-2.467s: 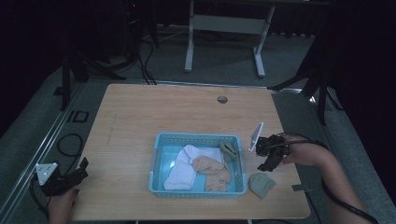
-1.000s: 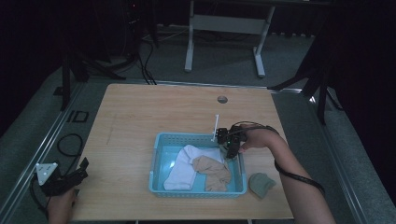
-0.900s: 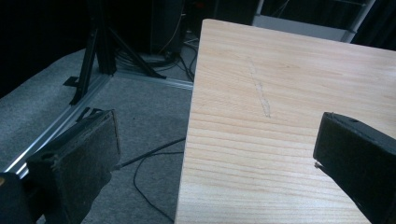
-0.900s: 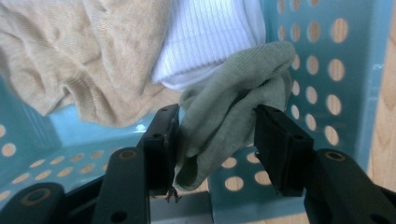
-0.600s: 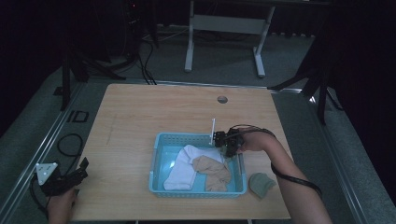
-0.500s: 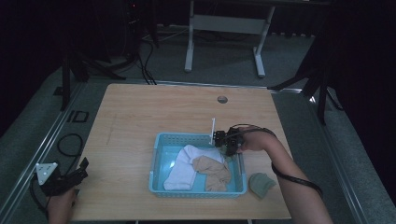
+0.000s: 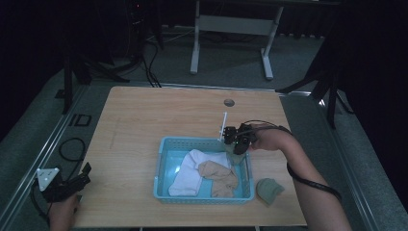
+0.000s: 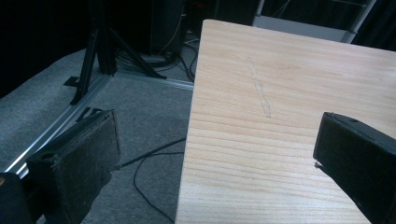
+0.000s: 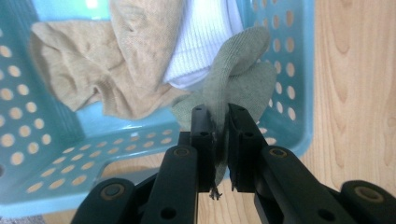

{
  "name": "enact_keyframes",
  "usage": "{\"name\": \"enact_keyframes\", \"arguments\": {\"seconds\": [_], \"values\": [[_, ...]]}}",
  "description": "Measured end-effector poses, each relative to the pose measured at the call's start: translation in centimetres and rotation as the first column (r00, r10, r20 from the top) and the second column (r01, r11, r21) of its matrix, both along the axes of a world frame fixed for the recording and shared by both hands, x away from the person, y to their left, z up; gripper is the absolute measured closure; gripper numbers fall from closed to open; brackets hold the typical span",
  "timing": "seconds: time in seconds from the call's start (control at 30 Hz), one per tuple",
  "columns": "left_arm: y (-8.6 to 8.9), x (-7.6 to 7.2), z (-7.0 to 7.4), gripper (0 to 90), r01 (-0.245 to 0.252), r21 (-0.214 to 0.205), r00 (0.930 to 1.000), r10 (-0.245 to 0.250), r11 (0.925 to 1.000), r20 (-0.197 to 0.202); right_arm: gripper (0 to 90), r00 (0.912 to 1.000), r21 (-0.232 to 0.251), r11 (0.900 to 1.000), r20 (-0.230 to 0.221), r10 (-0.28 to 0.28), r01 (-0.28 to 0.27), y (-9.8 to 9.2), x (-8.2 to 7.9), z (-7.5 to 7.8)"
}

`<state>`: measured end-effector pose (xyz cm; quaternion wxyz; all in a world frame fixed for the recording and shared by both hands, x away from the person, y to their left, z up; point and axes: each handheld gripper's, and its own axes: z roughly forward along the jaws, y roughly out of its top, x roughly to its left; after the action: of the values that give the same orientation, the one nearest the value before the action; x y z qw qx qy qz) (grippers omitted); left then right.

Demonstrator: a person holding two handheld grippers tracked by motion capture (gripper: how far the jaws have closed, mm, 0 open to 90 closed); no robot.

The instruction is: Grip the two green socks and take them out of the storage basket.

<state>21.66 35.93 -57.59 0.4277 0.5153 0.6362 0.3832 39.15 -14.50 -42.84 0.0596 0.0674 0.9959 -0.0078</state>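
While the right gripper [image 9: 218,122] is clenched on one end of a grey-green sock [image 9: 233,74] above the far right corner of the blue basket [image 7: 163,166], the removal appears only begun: a white sock [image 7: 192,168] and tan socks [image 7: 219,174] lie in the basket, and a second grey-green sock [image 7: 269,189] rests on the table [image 7: 144,115] just beside it. The held sock hangs with its long axis near vertical, free end pointing down into the basket. The left gripper [image 8: 215,154] idles, released, at the table's near left corner.
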Motion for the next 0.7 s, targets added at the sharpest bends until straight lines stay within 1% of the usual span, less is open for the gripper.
{"name": "enact_keyframes", "arguments": {"seconds": [0.1,0.27,0.43,0.57,0.7], "values": [[0.0,0.0,0.0,0.7,0.002,0.003,1.0000,-0.002,1.0000,0.001,82.1,0.9999,0.014,0.9999,0.009,-0.007,0.007,-0.1,-0.2,1.0],[-0.1,0.0,0.0,0.7,0.002,0.005,1.0000,-0.002,1.0000,-0.002,82.1,0.9998,0.039,0.9992,0.017,0.003,-0.004,-0.2,-0.7,2.6],[0.0,-0.1,0.0,0.7,0.008,0.010,1.0000,-0.008,0.9999,0.005,82.1,0.9996,0.038,0.9992,0.025,0.011,-0.012,-0.2,-1.2,3.9],[0.0,-0.1,0.0,0.7,0.009,0.010,0.9999,-0.009,0.9999,0.005,82.1,0.9994,0.034,0.9994,0.033,0.012,-0.013,-0.3,-1.3,4.5],[0.0,-0.1,0.0,0.7,0.008,0.009,1.0000,-0.008,0.9999,0.004,82.1,0.9991,0.050,0.9987,0.041,-0.002,0.000,-0.8,-1.4,5.3]]}}
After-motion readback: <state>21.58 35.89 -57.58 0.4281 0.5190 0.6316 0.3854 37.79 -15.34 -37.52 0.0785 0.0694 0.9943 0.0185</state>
